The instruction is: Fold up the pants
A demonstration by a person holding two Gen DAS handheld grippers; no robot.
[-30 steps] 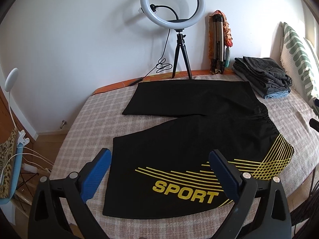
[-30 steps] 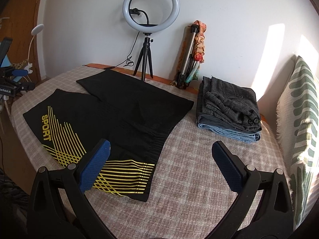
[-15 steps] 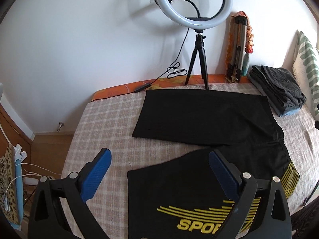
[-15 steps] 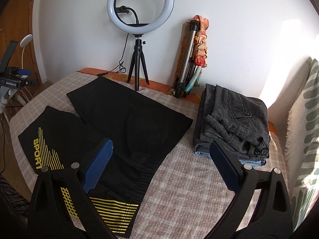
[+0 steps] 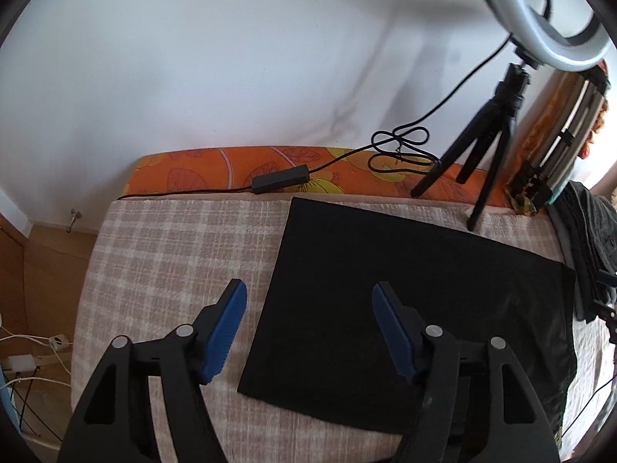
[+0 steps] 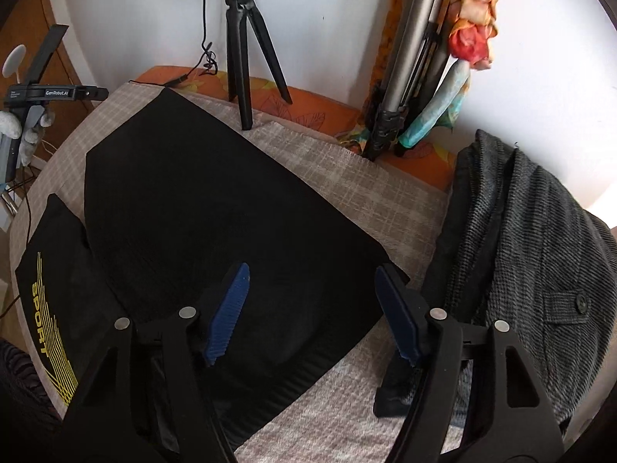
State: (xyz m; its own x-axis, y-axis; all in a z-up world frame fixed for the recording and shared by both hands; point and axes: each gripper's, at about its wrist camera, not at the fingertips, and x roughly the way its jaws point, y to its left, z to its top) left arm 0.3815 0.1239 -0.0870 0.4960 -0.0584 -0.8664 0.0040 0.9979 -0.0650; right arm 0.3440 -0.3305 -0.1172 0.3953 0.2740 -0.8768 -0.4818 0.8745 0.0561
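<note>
Black sport shorts (image 5: 405, 301) lie spread flat on the checked bed cover. In the left wrist view I see the far leg and its hem edge. My left gripper (image 5: 308, 293) is open and empty, its jaws straddling that hem edge just above it. In the right wrist view the shorts (image 6: 216, 216) show both legs, with the yellow SPORT print (image 6: 40, 320) on the near leg at left. My right gripper (image 6: 312, 276) is open and empty, low over the waistband end near its far corner.
A ring light on a small black tripod (image 5: 489, 154) stands at the back of the bed, its cable (image 5: 281, 181) running along the orange sheet. A pile of folded grey clothes (image 6: 532, 270) lies right of the shorts. A larger tripod (image 6: 408, 88) leans on the wall.
Both grippers have moved forward and down toward the far leg of the shorts. The left one has gone to its hem edge, the right one to the waistband end. Both stay open.
</note>
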